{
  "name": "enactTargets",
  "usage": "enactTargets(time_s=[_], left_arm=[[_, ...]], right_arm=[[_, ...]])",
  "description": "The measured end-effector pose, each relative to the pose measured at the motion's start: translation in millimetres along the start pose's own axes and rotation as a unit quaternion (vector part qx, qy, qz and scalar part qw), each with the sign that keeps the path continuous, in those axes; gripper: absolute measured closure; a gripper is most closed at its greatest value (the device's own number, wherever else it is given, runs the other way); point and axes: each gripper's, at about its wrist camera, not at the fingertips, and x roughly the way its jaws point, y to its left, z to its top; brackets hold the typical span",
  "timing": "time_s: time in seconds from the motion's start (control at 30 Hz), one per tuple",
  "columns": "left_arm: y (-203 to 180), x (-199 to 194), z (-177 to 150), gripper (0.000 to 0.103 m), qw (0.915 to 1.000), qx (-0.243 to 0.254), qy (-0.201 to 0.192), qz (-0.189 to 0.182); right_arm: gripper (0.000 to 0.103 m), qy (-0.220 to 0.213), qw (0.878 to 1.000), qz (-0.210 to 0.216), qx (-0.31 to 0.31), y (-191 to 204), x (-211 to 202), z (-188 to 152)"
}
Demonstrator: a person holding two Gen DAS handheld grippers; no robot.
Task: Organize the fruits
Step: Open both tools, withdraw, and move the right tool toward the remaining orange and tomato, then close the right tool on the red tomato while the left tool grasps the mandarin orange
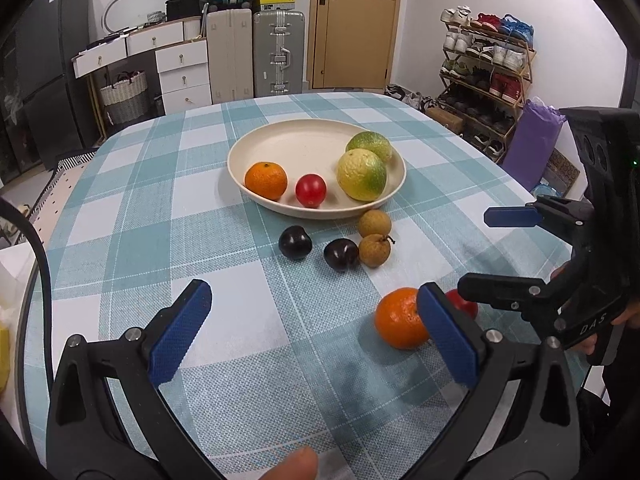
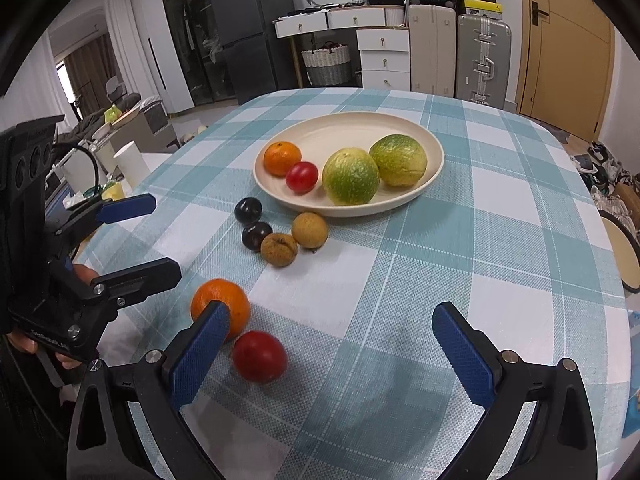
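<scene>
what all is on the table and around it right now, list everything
plate: 1, cream, table centre
green-yellow citrus: 2, in plate
orange: 1, in plate
red tomato: 1, in plate
dark plums: 2, on cloth by plate
brown longans: 2, beside plums
loose orange: 1, near edge
loose red tomato: 1, beside it
tablecloth: teal-white check
suitcases: several, back wall
shoe rack: 1, right corner
left gripper: blue fingers, open
right gripper: open
</scene>
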Motion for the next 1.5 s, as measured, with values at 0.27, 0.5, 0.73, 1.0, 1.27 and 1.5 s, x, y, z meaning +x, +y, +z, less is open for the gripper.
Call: enactTargets(time_s=[0.27, 0.5, 0.73, 1.0, 1.27, 1.5], left_arm=[[-1.6, 6.3, -3.6, 0.001, 0.9999, -0.001, 0.01, -0.005], [-1.9, 9.2, -4.2, 0.001, 0.9999, -0.002, 0.012, -0.007], [-1.8, 13.0, -5.7, 0.001, 0.9998, -0.003, 0.015, -0.012], [-5.6, 16.6, -6.8, 0.001, 0.9996, 0.002, 0.021, -0.017], [-5.9, 16.5, -7.4, 0.001, 0.9996, 0.001, 0.023, -0.019], [-6.6, 16.9, -7.1, 0.001, 0.9995, 0.004, 0.024, -0.019]], right_arm=[[0.0, 0.023, 0.999, 0.002, -0.029, 10.6, 4.9, -9.4], [0.001, 0.026, 0.998, 0.033, -0.037, 17.3, 3.2, -13.4], [0.016, 0.038, 0.997, 0.045, -0.043, 24.7, 6.0, -18.3], [0.031, 0.038, 0.996, 0.057, -0.059, 31.7, 3.5, -22.9], [0.049, 0.038, 0.995, 0.077, -0.059, 33.7, 4.6, -25.1], [0.06, 0.039, 0.994, 0.082, -0.06, 33.2, 5.4, -25.9]])
